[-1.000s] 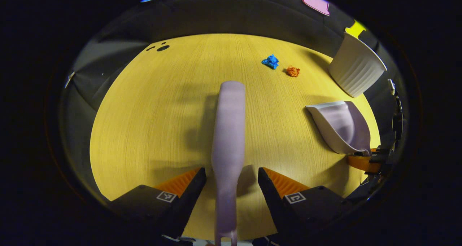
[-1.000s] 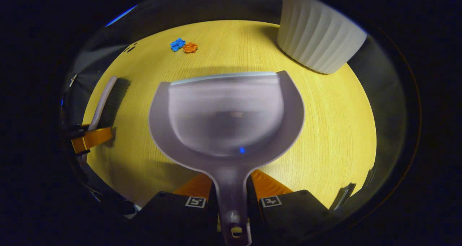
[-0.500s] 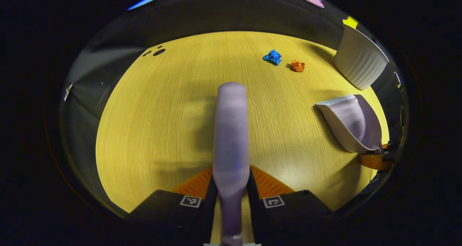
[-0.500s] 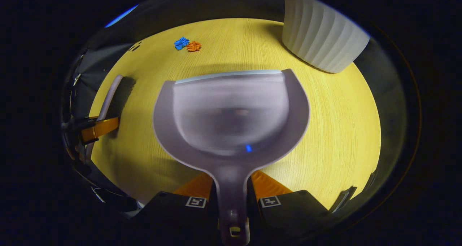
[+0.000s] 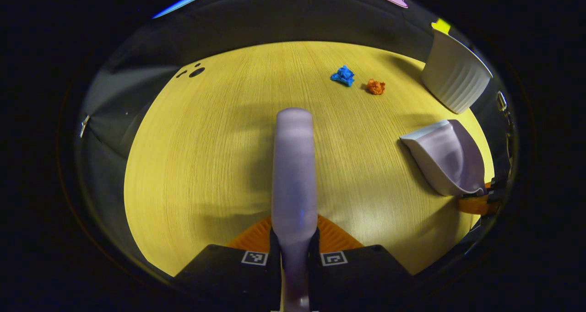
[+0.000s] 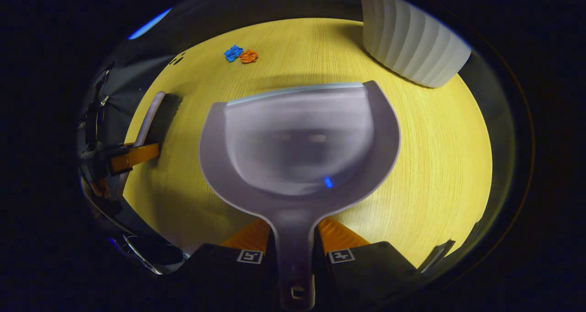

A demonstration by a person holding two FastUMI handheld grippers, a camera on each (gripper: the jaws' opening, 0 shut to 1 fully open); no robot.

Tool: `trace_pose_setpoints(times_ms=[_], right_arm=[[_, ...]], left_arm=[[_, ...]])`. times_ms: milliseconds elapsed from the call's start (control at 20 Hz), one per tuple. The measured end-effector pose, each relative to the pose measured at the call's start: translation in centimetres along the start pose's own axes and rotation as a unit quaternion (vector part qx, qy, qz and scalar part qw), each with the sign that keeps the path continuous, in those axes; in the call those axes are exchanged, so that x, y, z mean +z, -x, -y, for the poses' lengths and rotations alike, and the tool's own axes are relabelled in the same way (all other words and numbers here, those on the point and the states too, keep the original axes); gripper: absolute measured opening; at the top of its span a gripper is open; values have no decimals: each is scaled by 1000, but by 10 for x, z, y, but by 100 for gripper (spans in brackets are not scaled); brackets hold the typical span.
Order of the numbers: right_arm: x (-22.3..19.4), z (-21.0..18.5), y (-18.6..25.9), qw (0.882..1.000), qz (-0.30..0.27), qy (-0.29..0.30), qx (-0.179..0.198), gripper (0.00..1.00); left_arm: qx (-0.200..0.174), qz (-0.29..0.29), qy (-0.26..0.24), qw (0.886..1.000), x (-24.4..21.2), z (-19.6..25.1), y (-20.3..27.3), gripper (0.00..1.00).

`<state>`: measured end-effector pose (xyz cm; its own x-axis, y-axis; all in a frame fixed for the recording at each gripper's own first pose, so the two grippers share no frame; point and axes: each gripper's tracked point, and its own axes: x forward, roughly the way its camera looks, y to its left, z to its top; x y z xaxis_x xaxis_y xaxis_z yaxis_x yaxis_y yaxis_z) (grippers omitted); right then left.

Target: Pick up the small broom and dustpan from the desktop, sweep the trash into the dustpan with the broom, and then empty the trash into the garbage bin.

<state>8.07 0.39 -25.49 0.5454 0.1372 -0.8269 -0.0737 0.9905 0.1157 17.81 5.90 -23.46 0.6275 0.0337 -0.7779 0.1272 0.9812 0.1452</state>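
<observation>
Clamping the small broom (image 5: pixel 294 165) by its handle, the left gripper (image 5: pixel 294 252) holds it over the yellow desktop (image 5: pixel 206 165). Farther right lie blue trash (image 5: pixel 343 75) and orange trash (image 5: pixel 375 87), then the garbage bin (image 5: pixel 453 78). The right gripper (image 6: pixel 294 250) pinches the dustpan (image 6: pixel 300 142) handle.

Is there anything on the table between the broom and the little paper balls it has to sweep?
Nothing visible. In the left gripper view, bare yellow desktop lies between the broom and the blue paper wad and orange paper wad. The dustpan and white garbage bin sit off to the right.
</observation>
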Motion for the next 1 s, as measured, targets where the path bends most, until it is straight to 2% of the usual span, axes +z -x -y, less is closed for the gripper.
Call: trace_pose_setpoints(times_ms=[100, 400, 450, 500, 700, 850, 1000], right_arm=[[1, 7, 1, 999, 4, 35, -6, 37], [24, 19, 11, 997, 30, 76, 4, 37], [29, 19, 12, 996, 30, 82, 8, 32], [32, 20, 14, 996, 30, 87, 11, 37], [49, 25, 15, 990, 31, 137, 22, 37], [57, 29, 14, 986, 23, 162, 33, 36], [59, 33, 14, 982, 19, 183, 42, 36]], left_arm=[[-7, 2, 8, 1000, 17, -2, -3, 28], [-14, -10, 8, 1000, 78, -14, -20, 27], [-14, -10, -8, 1000, 92, -15, -25, 27], [-11, -8, -31, 999, 105, -16, -30, 27], [-26, -17, -87, 996, 145, 5, -55, 28], [-22, -27, -154, 988, 163, 16, -75, 28], [-29, -24, -194, 980, 173, 35, -82, 29]])
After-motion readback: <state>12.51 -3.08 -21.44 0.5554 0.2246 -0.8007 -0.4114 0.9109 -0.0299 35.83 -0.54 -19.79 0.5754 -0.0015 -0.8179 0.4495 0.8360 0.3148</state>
